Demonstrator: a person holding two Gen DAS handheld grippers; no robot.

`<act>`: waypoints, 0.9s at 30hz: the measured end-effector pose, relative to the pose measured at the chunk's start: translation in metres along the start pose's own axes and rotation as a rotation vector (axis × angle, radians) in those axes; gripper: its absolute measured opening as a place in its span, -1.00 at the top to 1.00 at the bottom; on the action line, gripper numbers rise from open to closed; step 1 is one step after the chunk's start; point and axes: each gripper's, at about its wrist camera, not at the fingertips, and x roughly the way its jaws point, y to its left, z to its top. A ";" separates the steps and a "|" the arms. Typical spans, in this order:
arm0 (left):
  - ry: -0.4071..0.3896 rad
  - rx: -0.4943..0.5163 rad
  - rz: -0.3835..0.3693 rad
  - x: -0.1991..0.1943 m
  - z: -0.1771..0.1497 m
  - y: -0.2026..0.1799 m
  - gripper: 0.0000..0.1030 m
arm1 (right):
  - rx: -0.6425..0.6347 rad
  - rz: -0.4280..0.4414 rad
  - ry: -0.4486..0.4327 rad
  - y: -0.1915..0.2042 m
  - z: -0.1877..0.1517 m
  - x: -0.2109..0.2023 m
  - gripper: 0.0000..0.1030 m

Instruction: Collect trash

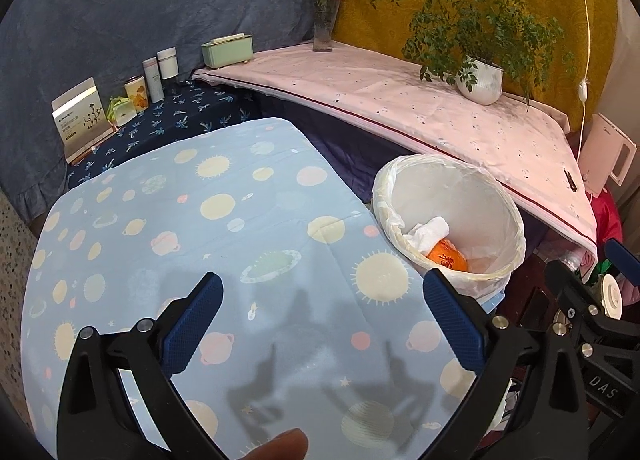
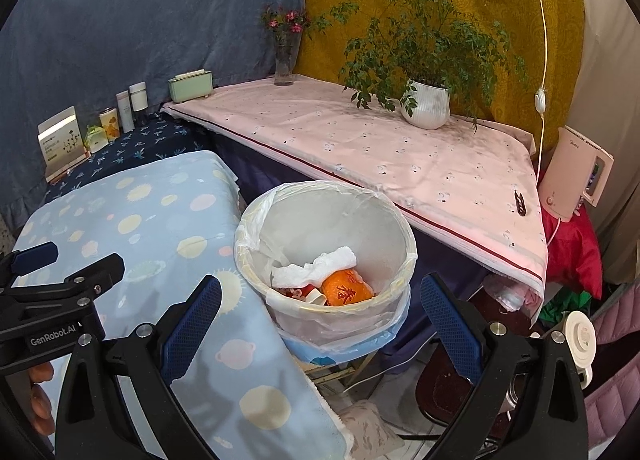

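A white bin with a plastic liner [image 2: 326,256] stands just off the right edge of the blue planet-print table [image 2: 160,228]. Inside lie crumpled white tissue [image 2: 316,270], an orange wrapper with red characters [image 2: 346,292] and small scraps. My right gripper [image 2: 320,320] hovers open above the bin's near side, nothing between its fingers. My left gripper [image 1: 322,320] hangs open over the blue tablecloth [image 1: 240,220], empty, with the bin [image 1: 448,220] to its right. The left gripper also shows at the left edge of the right wrist view [image 2: 60,272].
A pink-covered table [image 2: 380,152] behind the bin carries a potted plant [image 2: 426,104], a flower vase [image 2: 286,60] and a green box [image 2: 190,86]. Bottles, a tin and a card box [image 1: 80,120] line the dark blue shelf. A pink appliance [image 2: 576,172] and clutter sit at right.
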 end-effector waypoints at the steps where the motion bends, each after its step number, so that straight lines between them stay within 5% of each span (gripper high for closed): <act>1: 0.000 0.000 0.000 0.000 -0.001 -0.001 -0.86 | 0.000 0.001 0.000 0.000 0.000 0.000 -0.87; 27: 0.038 0.055 0.025 0.050 0.021 -0.036 -0.86 | -0.001 -0.017 0.035 -0.021 0.006 0.042 -0.87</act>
